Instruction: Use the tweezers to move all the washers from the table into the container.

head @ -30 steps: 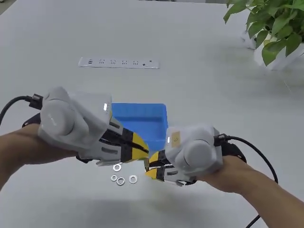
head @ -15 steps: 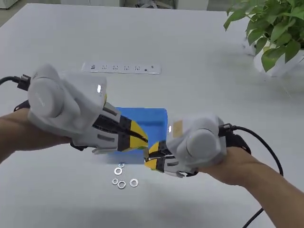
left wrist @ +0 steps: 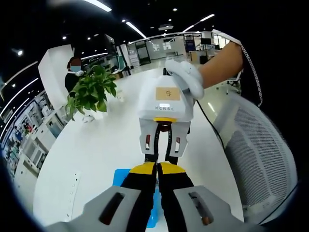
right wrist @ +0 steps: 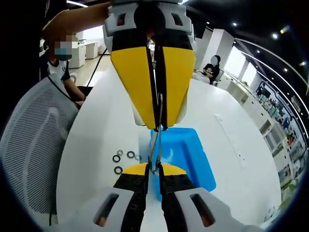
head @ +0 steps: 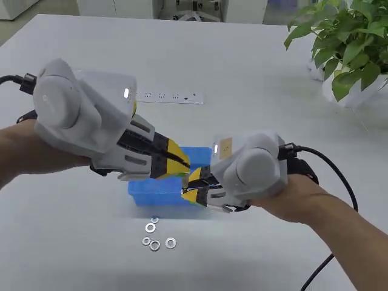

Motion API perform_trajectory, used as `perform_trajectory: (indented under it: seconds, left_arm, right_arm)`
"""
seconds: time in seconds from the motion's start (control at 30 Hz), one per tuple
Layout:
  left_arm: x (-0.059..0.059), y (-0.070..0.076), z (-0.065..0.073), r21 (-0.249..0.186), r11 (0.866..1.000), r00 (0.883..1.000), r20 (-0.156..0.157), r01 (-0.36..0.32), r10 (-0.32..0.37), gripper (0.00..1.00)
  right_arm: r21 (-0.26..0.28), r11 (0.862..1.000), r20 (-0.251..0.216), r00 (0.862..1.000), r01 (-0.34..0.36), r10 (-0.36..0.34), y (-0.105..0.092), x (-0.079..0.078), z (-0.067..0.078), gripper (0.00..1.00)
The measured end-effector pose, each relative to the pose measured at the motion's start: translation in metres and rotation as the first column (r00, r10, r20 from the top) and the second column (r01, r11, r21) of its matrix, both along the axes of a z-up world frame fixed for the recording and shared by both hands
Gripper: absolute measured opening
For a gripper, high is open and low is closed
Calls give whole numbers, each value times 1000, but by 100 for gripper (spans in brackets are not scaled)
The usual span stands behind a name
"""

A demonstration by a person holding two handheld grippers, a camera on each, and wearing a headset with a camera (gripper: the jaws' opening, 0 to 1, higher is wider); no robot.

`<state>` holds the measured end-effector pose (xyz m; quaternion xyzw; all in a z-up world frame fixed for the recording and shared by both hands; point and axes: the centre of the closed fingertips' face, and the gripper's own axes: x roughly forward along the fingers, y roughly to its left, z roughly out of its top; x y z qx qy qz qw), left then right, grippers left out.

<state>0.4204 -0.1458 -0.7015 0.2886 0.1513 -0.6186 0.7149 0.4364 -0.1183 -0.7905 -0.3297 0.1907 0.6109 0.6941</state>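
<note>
Under both sets of fingers: white counter (head: pixel 254 91), with the blue container (head: pixel 151 195) directly beneath them; its inside looks bare in the right gripper view. Left gripper (head: pixel 182 162) and right gripper (head: pixel 191 185) face each other tip to tip above it. Left fingers are pressed together on one end of the tweezers (right wrist: pixel 155 145); right fingers look pinched on the other end. Tweezers' long axis runs straight from one fingertip pair to the other; can't tell which end is the pointed one. About five washers (head: pixel 170 243) lie loose on the counter just beside the container, on the person's side of the fingers. My read: none transferred, all left to move, tweezers not yet aimed at a washer.
</note>
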Motion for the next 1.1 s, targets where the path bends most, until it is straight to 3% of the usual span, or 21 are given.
perform_trajectory:
  seconds: [0.5,1.1]
  left_arm:
    - [36,3,-4,5,1000,1000,18,-8,8,5]
    - [62,-5,-36,22,1000,1000,-7,-4,4,5]
  right_arm:
    - [10,1000,8,1000,14,-14,5,36,-3,10]
    - [-11,1000,-38,999,20,-20,-4,61,-36,10]
